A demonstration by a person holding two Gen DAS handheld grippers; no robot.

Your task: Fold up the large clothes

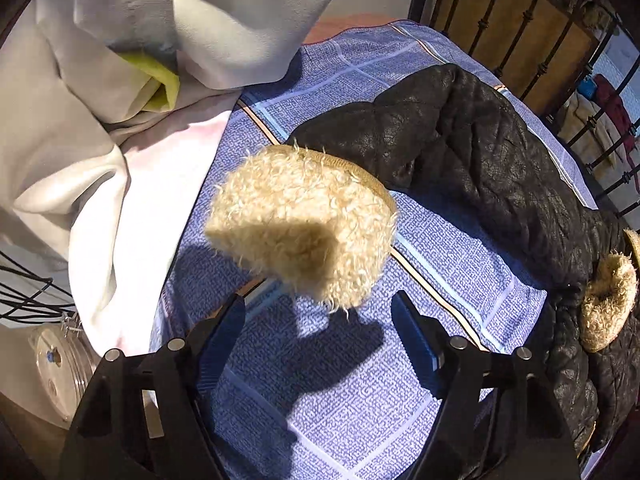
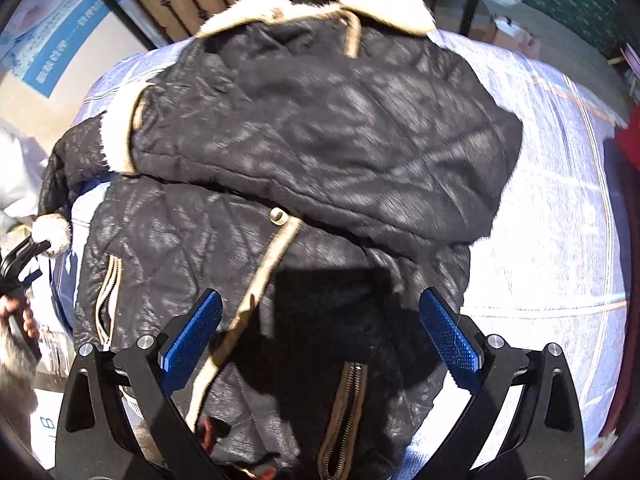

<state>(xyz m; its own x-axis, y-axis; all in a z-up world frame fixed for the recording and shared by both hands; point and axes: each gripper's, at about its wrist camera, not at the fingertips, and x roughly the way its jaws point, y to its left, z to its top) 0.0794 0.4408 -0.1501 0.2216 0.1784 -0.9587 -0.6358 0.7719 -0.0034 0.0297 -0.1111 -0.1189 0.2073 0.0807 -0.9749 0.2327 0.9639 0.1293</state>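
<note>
Black fingers of the left gripper (image 1: 318,316) fill the bottom of the left wrist view; the jaws stand apart with nothing pressed between them, and the fluffy cream cuff (image 1: 302,224) lies just beyond the tips, not clamped. From the cuff a black quilted sleeve (image 1: 480,148) runs toward the far edge of the bed. A second cream cuff (image 1: 608,304) shows at the right edge, partly cut off.

In the right wrist view the right gripper (image 2: 320,332) is also released, its blue pads (image 2: 450,336) spread over the black jacket (image 2: 312,140), with only shadow between them. The jacket lies across the middle of the bed, one part folded over the other; its cream collar (image 2: 320,8) points to the far edge. This picture is blurred, so the stitching is hard to read. The lower part of the jacket is hidden behind the gripper body. At the left edge a hand (image 2: 18,316) holds a black handle, mostly cut off.

The bed carries a blue checked sheet (image 1: 360,380). Behind it stands a dark metal rail (image 1: 520,40), and pale cloth (image 1: 100,80) is piled at the left side.
</note>
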